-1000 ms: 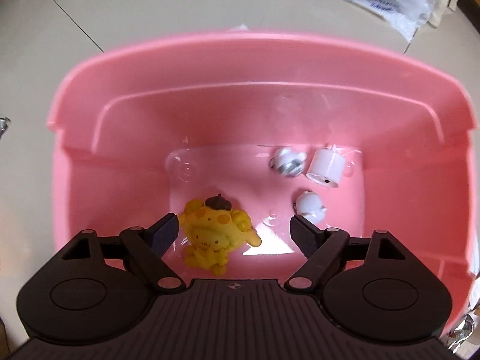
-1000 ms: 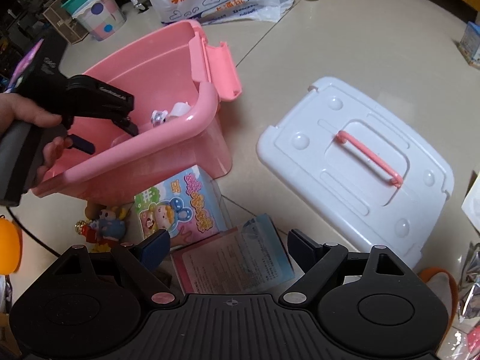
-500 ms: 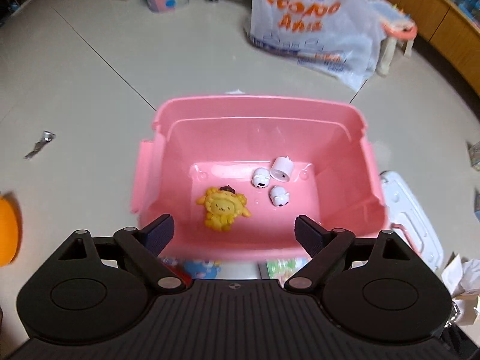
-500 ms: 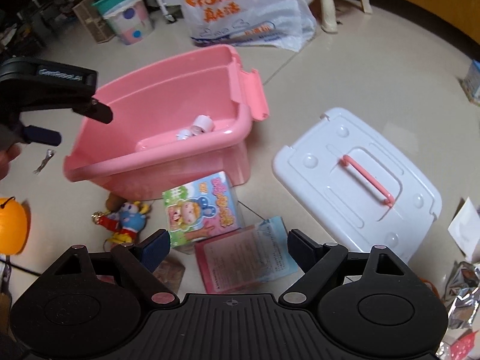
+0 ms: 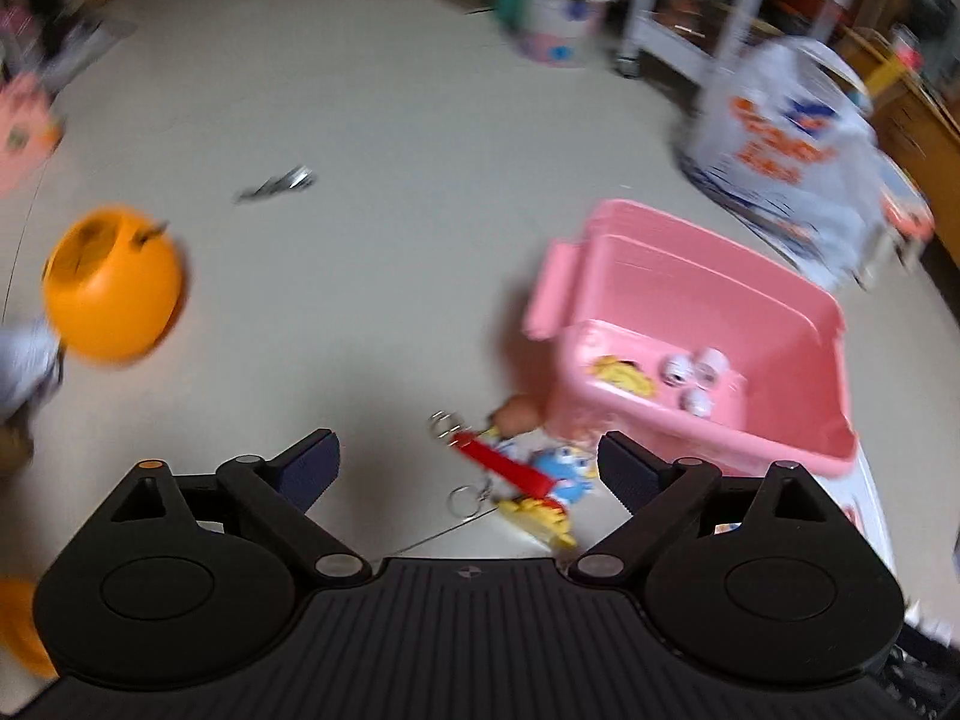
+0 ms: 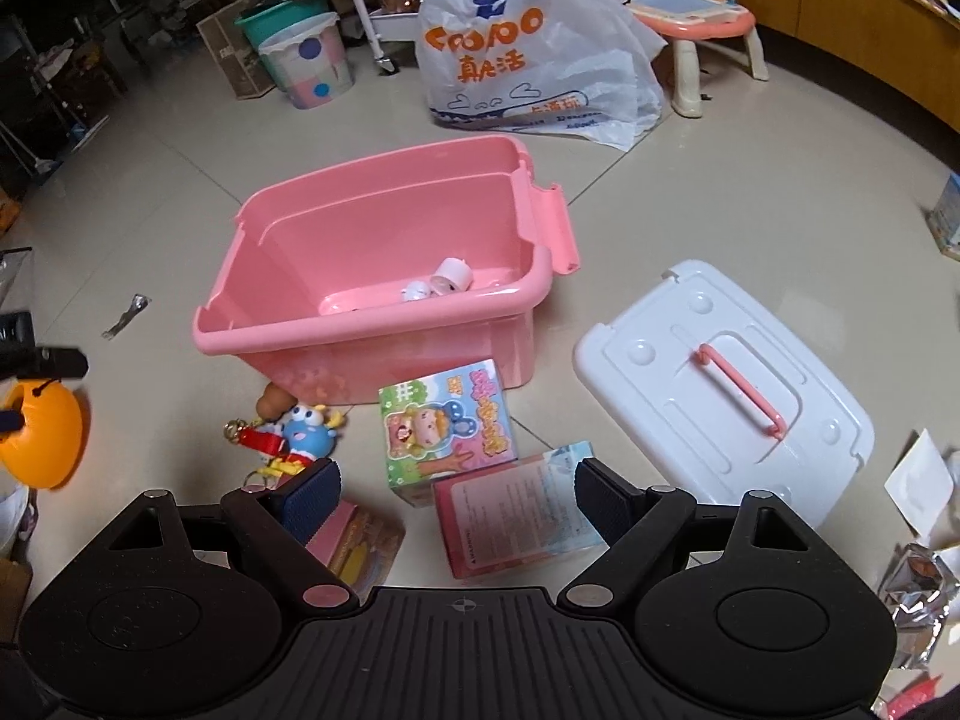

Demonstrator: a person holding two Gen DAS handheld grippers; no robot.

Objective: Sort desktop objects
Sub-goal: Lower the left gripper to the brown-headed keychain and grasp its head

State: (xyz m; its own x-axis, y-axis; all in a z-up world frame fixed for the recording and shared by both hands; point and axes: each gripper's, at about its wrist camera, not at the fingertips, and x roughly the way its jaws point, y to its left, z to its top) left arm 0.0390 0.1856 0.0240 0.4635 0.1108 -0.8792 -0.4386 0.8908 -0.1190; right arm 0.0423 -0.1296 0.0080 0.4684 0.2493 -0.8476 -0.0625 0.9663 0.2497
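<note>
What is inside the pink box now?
In the pink box lie a yellow toy, two small white balls and a white cylinder. In the right wrist view, its near wall hides the yellow toy and part of the floor.

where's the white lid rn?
Right wrist view: the white lid lies flat on the floor, pink handle up, right of the pink bin and apart from it, just beyond the pink booklet.
</note>
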